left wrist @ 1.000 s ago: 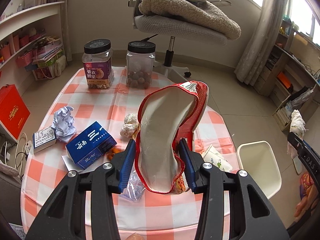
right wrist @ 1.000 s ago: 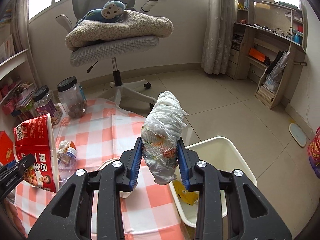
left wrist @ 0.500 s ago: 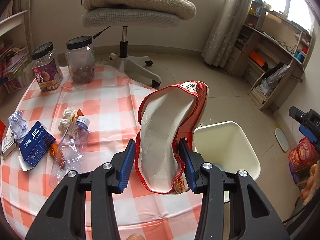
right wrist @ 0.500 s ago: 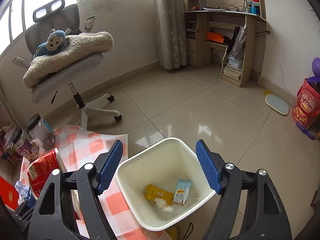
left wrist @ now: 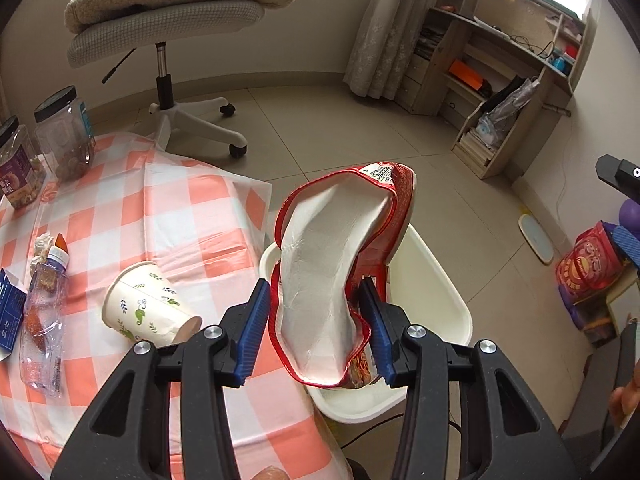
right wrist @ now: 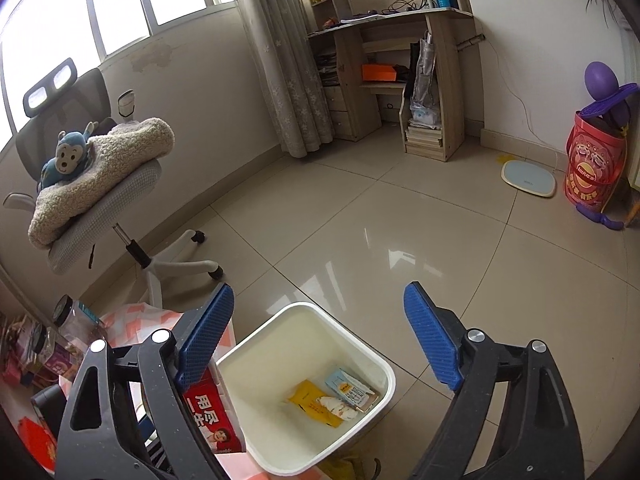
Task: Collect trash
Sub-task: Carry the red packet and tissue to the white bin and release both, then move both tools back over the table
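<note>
My left gripper [left wrist: 314, 284] is shut on a crumpled red snack bag [left wrist: 320, 264] with a white lining, held upright over the near rim of the white trash bin [left wrist: 440, 280]. My right gripper [right wrist: 319, 292] hovers above the same bin [right wrist: 280, 360]; its jaws are opening wide and nothing is between them. On the bin floor lie a yellow packet [right wrist: 310, 400], a white crumpled wad [right wrist: 340, 410] and a small carton [right wrist: 348, 386]. The red bag [right wrist: 212, 416] also shows at the lower left of the right wrist view.
On the orange-checked tablecloth [left wrist: 188, 216] lie a tipped paper cup [left wrist: 148, 308], a crushed plastic bottle [left wrist: 42, 320], a blue box [left wrist: 8, 312] and two jars [left wrist: 66, 136]. An office chair [left wrist: 172, 20] stands behind the table. Bare tiled floor [right wrist: 400, 220] lies beyond the bin.
The right gripper let go of the white wad, which now lies in the bin, and its jaws spread wide. The left gripper carried the red bag from over the table to over the bin.
</note>
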